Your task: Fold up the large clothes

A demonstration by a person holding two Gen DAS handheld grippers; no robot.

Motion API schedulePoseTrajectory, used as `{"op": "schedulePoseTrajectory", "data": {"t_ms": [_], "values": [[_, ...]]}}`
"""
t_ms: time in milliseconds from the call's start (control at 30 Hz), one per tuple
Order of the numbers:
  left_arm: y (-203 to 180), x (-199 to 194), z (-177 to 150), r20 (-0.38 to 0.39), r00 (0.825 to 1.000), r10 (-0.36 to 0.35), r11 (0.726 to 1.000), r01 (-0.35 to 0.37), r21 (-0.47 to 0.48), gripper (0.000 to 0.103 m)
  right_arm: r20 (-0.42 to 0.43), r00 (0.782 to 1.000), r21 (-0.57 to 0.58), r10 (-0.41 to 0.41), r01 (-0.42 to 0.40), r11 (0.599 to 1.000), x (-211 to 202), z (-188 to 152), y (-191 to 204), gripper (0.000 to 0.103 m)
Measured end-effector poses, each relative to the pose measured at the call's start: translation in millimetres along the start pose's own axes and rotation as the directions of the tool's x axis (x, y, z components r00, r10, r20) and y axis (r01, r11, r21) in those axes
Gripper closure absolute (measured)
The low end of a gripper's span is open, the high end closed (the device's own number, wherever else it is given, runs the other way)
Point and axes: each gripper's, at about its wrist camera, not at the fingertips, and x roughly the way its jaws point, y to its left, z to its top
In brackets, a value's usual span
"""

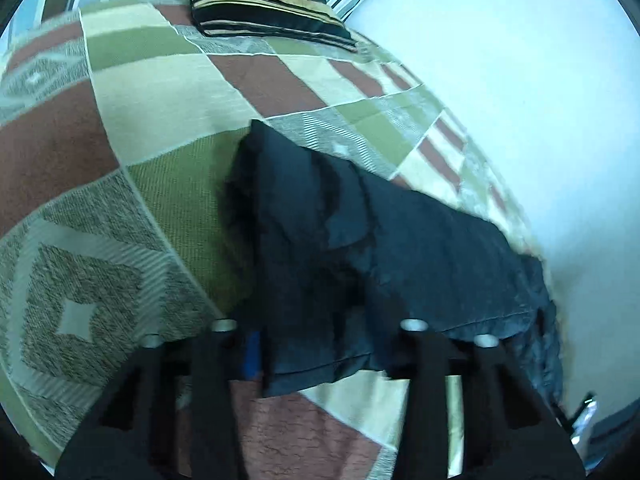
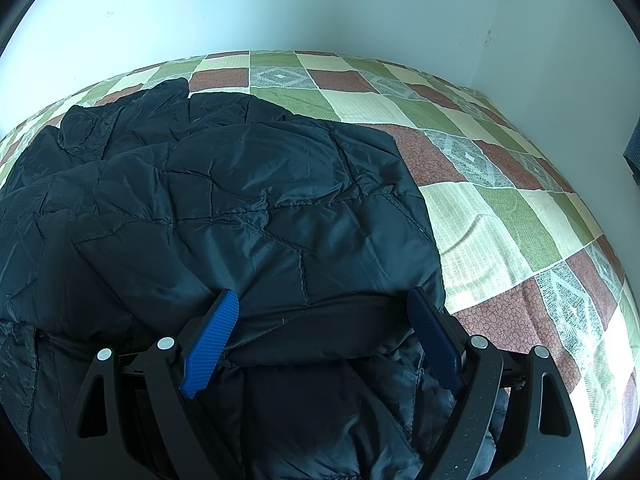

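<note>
Left wrist view: the dark jacket point(image 1: 360, 248) lies on the patchwork bed point(image 1: 140, 128), stretching away toward the wall; the left claw point(image 1: 320, 356) seems clenched on its near hem, though blur hides the pads.

Right wrist view: the right claw point(image 2: 324, 340) stands released, straddling the jacket's point(image 2: 240, 200) waistband, not pinching.

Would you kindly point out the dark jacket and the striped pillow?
dark jacket point(image 2: 248, 200): right wrist view, quilted upper panel.
striped pillow point(image 1: 264, 4): left wrist view, gold-and-black front face.

Jacket point(image 2: 248, 200) on the bedspread point(image 2: 500, 208) (wall point(image 2: 320, 4) behind), striped cushion point(image 1: 264, 4) at the bedspread's far end.
</note>
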Motion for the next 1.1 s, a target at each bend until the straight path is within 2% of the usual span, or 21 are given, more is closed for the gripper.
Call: {"op": "schedulePoseTrajectory", "data": {"t_ms": [100,233,367,500,667,800,1000,1100], "values": [[-9,-7,0,0.019,0.998,0.056,0.997,-0.057,0.048,0.093,0.000,1.000,0.001,0.001,-0.001,1.000,0,0,0,0.018],[-35,-29,4,0.088,0.993,0.082,0.991,-0.091,0.097,0.095,0.000,1.000,0.001,0.001,-0.001,1.000,0,0,0,0.018],[-86,-55,11,0.152,0.988,0.015,0.983,-0.042,0.181,0.096,0.001,1.000,0.005,0.003,-0.003,1.000,0,0,-1,0.018],[-150,-63,9,0.159,0.985,-0.071,0.959,0.023,0.283,0.096,0.001,1.000,0.007,0.005,-0.005,1.000,0,0,-1,0.018],[-246,-50,-9,0.090,0.979,-0.184,0.898,0.130,0.420,0.096,0.001,1.000,0.010,0.005,-0.005,1.000,0,0,-1,0.018],[-331,-31,-40,-0.004,0.964,-0.265,0.823,0.228,0.520,0.096,0.001,1.000,0.011,0.006,-0.006,1.000,0,0,-1,0.018],[-432,3,-106,-0.143,0.937,-0.318,0.715,0.336,0.613,0.096,0.000,1.000,0.020,0.015,-0.015,1.000,1,0,-1,0.018],[-468,26,-139,-0.209,0.930,-0.303,0.683,0.365,0.633,0.096,0.001,1.000,0.024,0.017,-0.017,1.000,1,0,-1,0.018]]}}
